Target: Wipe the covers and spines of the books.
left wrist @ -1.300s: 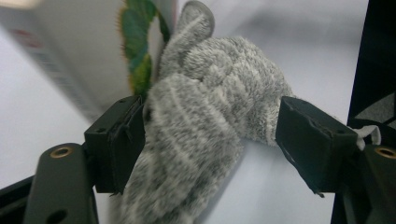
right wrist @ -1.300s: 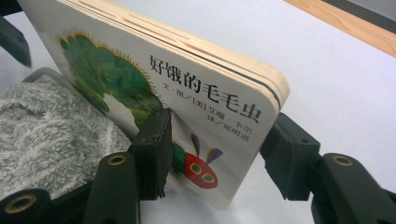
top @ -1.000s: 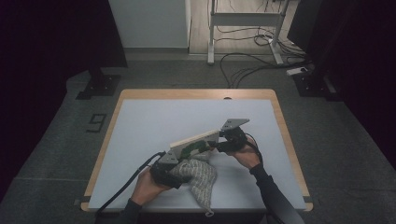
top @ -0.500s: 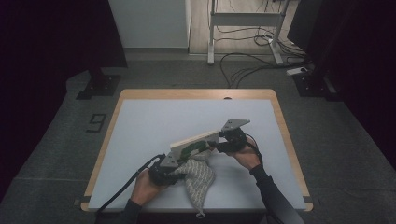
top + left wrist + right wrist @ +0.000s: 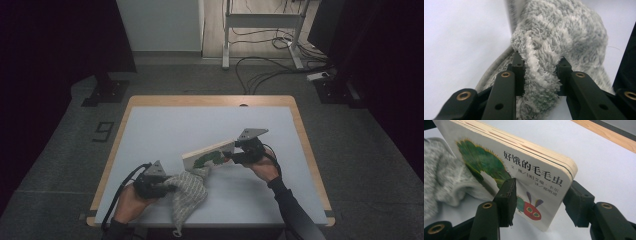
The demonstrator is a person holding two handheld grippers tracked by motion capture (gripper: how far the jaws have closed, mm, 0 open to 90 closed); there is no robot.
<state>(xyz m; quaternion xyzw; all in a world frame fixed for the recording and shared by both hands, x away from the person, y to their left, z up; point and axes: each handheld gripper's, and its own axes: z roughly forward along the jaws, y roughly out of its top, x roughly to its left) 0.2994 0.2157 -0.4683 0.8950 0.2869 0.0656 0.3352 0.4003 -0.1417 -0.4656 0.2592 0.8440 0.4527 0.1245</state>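
Pinching a fold of the grey fluffy cloth [image 5: 554, 50], the left gripper [image 5: 159, 186] has its jaws pressed onto it near the table's [image 5: 150, 125] front edge. The right gripper [image 5: 541, 195], jaws partly spread, clamps the tilted board book [image 5: 524, 167] by its lower corner, right of centre.

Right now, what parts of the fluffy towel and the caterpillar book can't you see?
- Towel: in the left gripper view, the left gripper covers its lower part; the frame's top cuts it off.
- Book: in the right gripper view, one finger of the right gripper hides part of the caterpillar; its back cover faces away.
- Book in the high view: the title is too small to read.
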